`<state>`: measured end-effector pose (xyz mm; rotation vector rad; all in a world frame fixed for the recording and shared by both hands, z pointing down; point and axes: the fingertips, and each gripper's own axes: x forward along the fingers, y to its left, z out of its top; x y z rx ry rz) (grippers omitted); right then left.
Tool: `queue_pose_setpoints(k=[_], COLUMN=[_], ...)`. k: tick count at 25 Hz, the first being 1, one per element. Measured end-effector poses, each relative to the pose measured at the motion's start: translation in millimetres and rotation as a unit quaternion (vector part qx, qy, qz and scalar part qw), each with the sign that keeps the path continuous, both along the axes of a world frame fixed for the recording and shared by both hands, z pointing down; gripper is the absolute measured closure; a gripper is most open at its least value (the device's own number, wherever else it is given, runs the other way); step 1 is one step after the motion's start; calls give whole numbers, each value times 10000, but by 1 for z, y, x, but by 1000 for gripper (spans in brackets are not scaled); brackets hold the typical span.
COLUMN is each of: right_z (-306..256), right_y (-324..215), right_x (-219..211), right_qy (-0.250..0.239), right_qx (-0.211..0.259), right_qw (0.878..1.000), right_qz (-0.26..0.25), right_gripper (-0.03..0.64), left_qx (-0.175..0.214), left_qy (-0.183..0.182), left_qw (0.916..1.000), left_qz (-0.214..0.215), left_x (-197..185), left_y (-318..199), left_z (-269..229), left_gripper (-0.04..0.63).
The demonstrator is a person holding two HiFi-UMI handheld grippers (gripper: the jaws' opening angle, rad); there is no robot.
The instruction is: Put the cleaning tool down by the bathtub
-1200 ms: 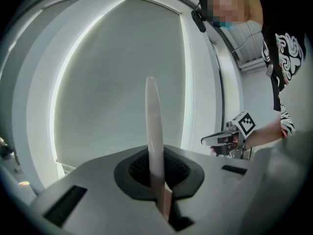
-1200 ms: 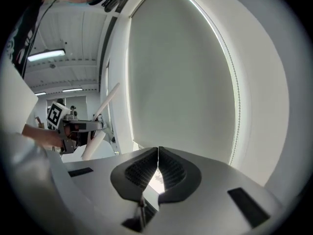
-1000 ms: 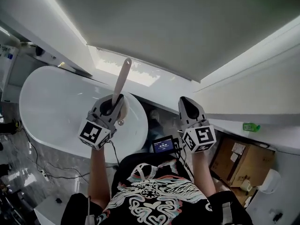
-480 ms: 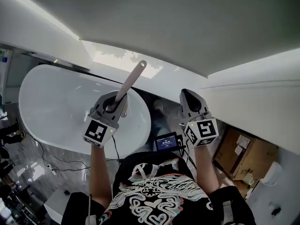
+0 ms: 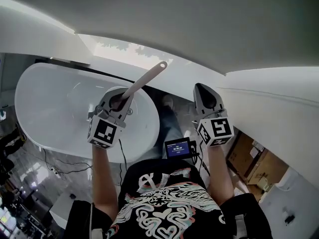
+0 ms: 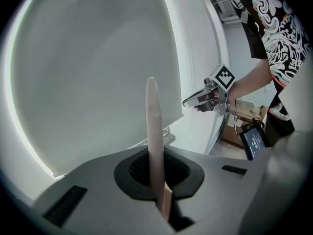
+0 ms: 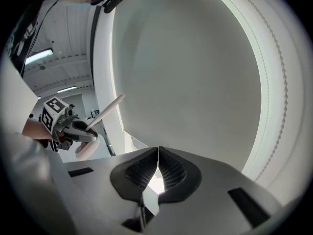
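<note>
The cleaning tool has a long beige handle that sticks up and to the right out of my left gripper, which is shut on it over the white oval bathtub. In the left gripper view the handle rises straight from between the jaws. The right gripper view shows the handle and a pale round head under the left gripper. My right gripper is held up beside it, right of the tub, shut with nothing in it.
A small lit screen hangs at the person's chest. Cardboard boxes stand at the lower right. Cables run over the shiny floor left of the tub. A bright window lies beyond the tub.
The handle has tilted further to the right in the left gripper. Both grippers sit slightly higher in the view, and the tub has shifted left.
</note>
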<state>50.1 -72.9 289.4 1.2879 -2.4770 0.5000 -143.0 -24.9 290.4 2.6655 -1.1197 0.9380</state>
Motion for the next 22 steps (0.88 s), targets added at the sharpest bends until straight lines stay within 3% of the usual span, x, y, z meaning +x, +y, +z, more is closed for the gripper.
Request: queue_pose_setpoints(k=[22], right_z=[78], right_y=[-27], right_x=[5], right_qy=[167], right_qx=[-294], right_qw=[9994], right_qz=[-68], right_gripper=[589], left_qx=[-280], left_qy=[-790], left_qw=[9930], left_qz=[830], left_x=[15], left_y=[-38], left_z=[98], left_gripper=[581])
